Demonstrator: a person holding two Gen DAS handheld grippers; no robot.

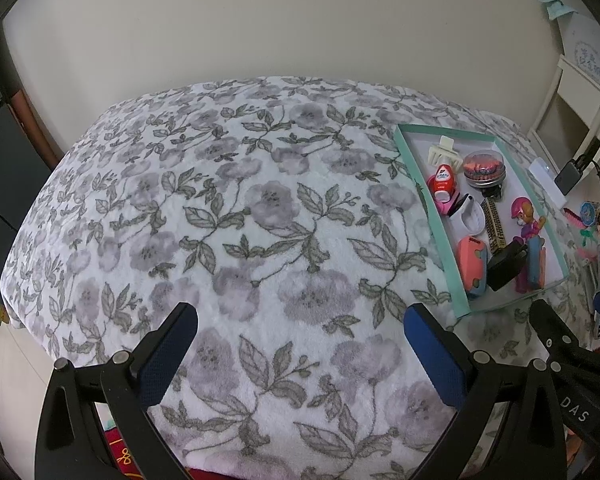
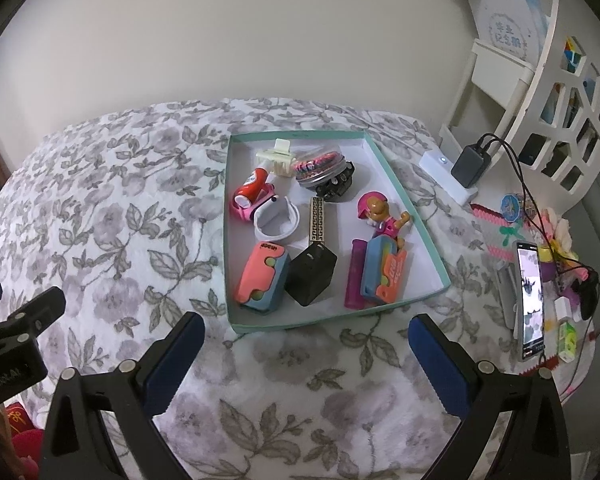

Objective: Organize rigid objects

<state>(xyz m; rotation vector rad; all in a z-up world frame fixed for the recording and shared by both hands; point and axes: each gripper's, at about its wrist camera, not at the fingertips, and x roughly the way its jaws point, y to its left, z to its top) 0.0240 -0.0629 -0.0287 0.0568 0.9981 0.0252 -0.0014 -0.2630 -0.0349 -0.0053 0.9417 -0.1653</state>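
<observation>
We are holding our left gripper (image 1: pixel 300 344) over the floral blanket (image 1: pixel 228 216), its blue-padded jaws spread wide with nothing between them, above the bare middle of the cover near its front edge. Our right gripper (image 2: pixel 306 354) is likewise gaping wide and empty, hovering just short of the near rim of the teal tray (image 2: pixel 332 319), which is sitting toward the blanket's right side. All the rigid objects are lying inside that tray. At its far end we are seeing a cream hair claw (image 2: pixel 278 156) and a round tin (image 2: pixel 320 170) resting against a black clip. Along the tray's left wall a red and white bottle (image 2: pixel 252 188) is leaning on a pink piece, with a white curved holder (image 2: pixel 278 220) just beside it and a coral and blue case (image 2: pixel 262 276) near the front left corner. Down the middle a gold patterned comb (image 2: pixel 317 220) is running toward a black charger block (image 2: pixel 314 276), and the two are touching. On the tray's right half a pink-helmeted toy figure (image 2: pixel 382 214) is lying above a blue and orange case (image 2: pixel 384 272) that is overlapping a purple comb (image 2: pixel 354 272). Beyond the blanket's right edge a phone (image 2: pixel 531 300) is lying with its screen lit, among small clutter.
</observation>
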